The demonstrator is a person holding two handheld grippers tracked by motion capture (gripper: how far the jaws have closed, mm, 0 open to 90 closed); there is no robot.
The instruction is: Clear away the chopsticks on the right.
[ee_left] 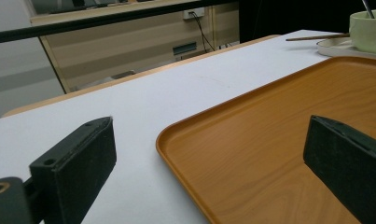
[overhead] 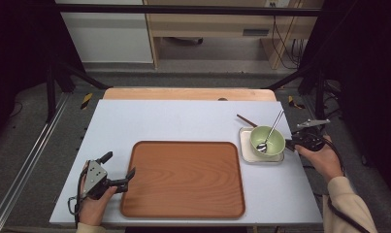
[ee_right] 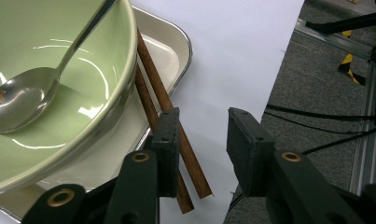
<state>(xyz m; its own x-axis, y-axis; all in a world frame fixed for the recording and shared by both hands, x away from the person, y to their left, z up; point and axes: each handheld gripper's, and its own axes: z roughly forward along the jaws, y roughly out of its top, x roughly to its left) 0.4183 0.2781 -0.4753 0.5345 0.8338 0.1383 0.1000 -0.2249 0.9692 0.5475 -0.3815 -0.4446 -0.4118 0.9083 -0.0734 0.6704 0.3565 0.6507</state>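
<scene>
A pale green ceramic bowl [ee_right: 59, 93] with a long metal spoon [ee_right: 31, 93] inside stands on a small white square tray [ee_right: 169, 51], crowding the pair of brown wooden chopsticks [ee_right: 164, 100]. The open right tool [ee_right: 202, 154] has one jaw touching them at the table [overhead: 183, 121] edge. The left tool [ee_left: 209, 158], open, straddles the rim of the large orange-brown wooden tray [ee_left: 279, 140].

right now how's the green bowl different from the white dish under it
The green bowl is round and deep; the white dish is rectangular and shallow. The bowl holds a spoon; the dish carries the bowl, with chopsticks lying across its rim. Both sit at the table's right edge, off the wooden tray.
</scene>
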